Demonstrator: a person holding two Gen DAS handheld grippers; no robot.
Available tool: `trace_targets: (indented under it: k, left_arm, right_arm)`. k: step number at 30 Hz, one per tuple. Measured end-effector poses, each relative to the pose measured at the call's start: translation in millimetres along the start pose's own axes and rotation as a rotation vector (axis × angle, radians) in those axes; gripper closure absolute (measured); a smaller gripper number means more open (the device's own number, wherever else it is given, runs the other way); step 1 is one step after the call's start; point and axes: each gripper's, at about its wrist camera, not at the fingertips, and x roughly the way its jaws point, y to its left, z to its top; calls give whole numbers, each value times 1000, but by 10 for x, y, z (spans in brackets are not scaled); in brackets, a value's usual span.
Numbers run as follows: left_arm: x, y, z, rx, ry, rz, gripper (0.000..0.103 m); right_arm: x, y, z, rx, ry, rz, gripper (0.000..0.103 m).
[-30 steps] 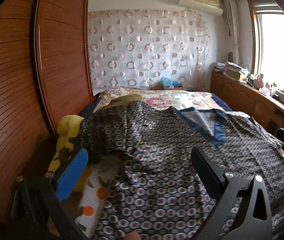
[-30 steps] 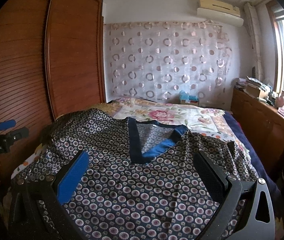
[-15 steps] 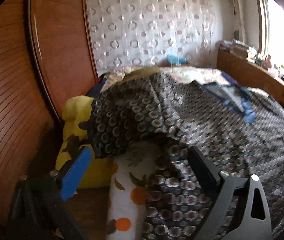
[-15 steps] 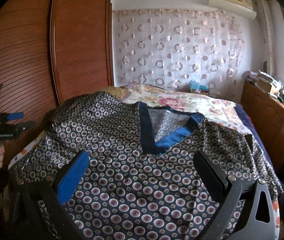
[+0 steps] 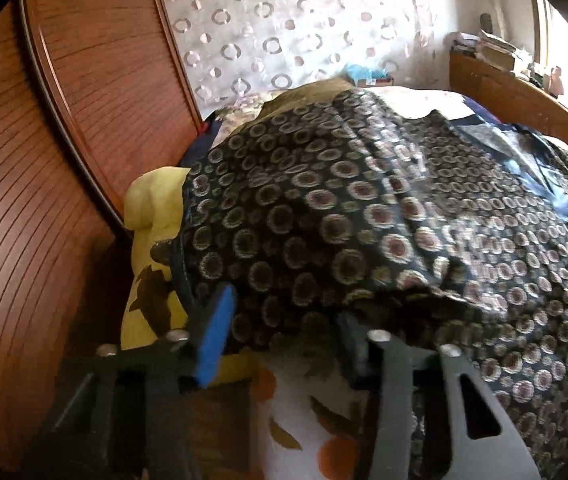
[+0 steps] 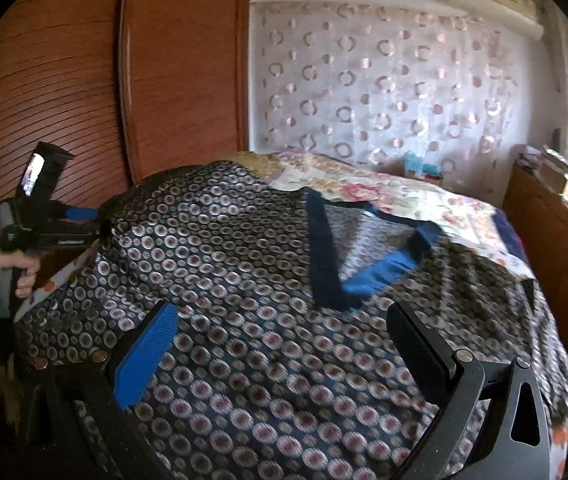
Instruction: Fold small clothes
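**A:** Where is the garment, and which of my tongs is nearer to it?

**B:** The dark satin top printed with small pale rings, trimmed with a blue V-neck band [image 6: 284, 264], lies spread flat across the bed with the floral quilt [image 6: 396, 196]. Its neckline points toward the far wall and its sleeves run left and right. Your left tongs [image 5: 280, 344] are nearer the work: they sit at the left sleeve's [image 5: 304, 240] hem, at the bed's left edge beside a yellow cushion [image 5: 152, 208].

**A:** What state are they in?

**B:** The left jaws have just been closing, with the sleeve hem between them. The picture is blurred, so I cannot tell whether the pads already press the cloth. Your right tongs [image 6: 280, 344] stand wide apart above the top's near middle, holding nothing.

**A:** So the next move?

**B:** Likely the sleeve folds rightward, across the body.
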Motion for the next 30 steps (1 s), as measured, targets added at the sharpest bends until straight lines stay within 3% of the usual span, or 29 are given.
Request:
trace_targets:
  k: [5, 10, 16, 24, 26, 30]
  left_arm:
    - [0, 158, 16, -68, -27, -64, 97]
    - [-271, 130, 204, -92, -106, -107, 98]
    - [-597, -297, 514, 27, -184, -169, 98]
    - [-828, -841, 548, 137, -164, -264, 97]
    - [-912, -876, 489, 144, -157, -287, 91]
    - [-1046, -889, 326, 138, -151, -327, 58]
  right_arm:
    - [109, 116, 99, -1, 11, 24, 0]
    - [87, 192, 37, -46, 28, 19, 0]
    - [-8, 40, -33, 2, 26, 8, 0]
    - [-116, -122, -120, 38, 26, -22, 0]
    - [-115, -152, -139, 47, 30, -26, 0]
    - [-92, -150, -160, 61, 34, -27, 0]
